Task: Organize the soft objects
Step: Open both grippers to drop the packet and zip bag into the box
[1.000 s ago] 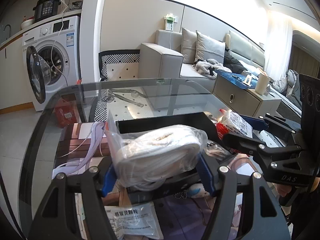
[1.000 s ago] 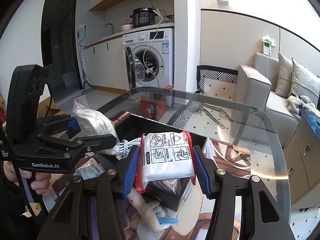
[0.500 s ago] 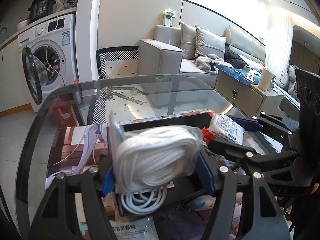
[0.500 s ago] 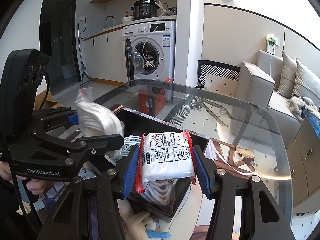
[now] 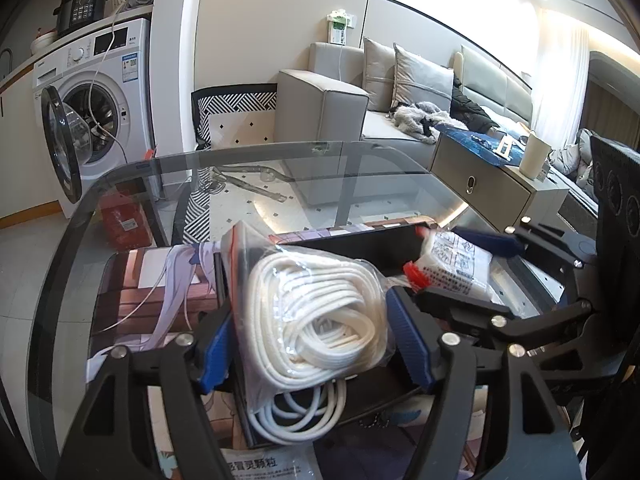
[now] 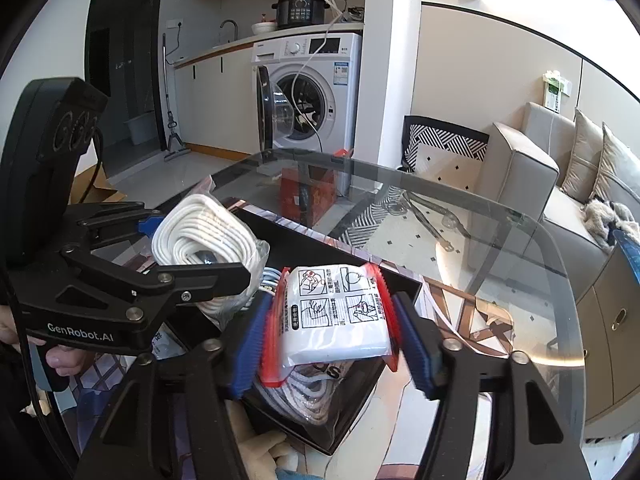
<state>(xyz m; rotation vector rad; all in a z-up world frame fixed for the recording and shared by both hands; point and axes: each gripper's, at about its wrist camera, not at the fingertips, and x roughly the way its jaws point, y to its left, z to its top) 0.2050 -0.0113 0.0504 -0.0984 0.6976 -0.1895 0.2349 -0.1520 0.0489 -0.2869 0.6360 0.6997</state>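
Note:
My left gripper (image 5: 310, 328) is shut on a clear bag of coiled white cord (image 5: 316, 316) and holds it over the black tray (image 5: 360, 242). It also shows in the right wrist view (image 6: 200, 236). My right gripper (image 6: 328, 340) is shut on a white packet with red edges (image 6: 336, 316), held over the tray's (image 6: 304, 248) right part. The packet shows in the left wrist view (image 5: 456, 260). Another white cord coil (image 5: 296, 412) and a bagged coil (image 6: 308, 396) lie in the tray.
The tray sits on a printed mat (image 5: 136, 280) on a round glass table (image 6: 500, 240). A printed white sachet (image 5: 264, 464) lies at the near edge. A plush toy (image 6: 264, 452) lies before the tray. A washing machine (image 6: 308, 92) and sofa (image 5: 340, 96) stand beyond.
My left gripper has tipped down and lowered the cord bag closer over the tray. My right gripper has moved forward and down with the packet over the tray.

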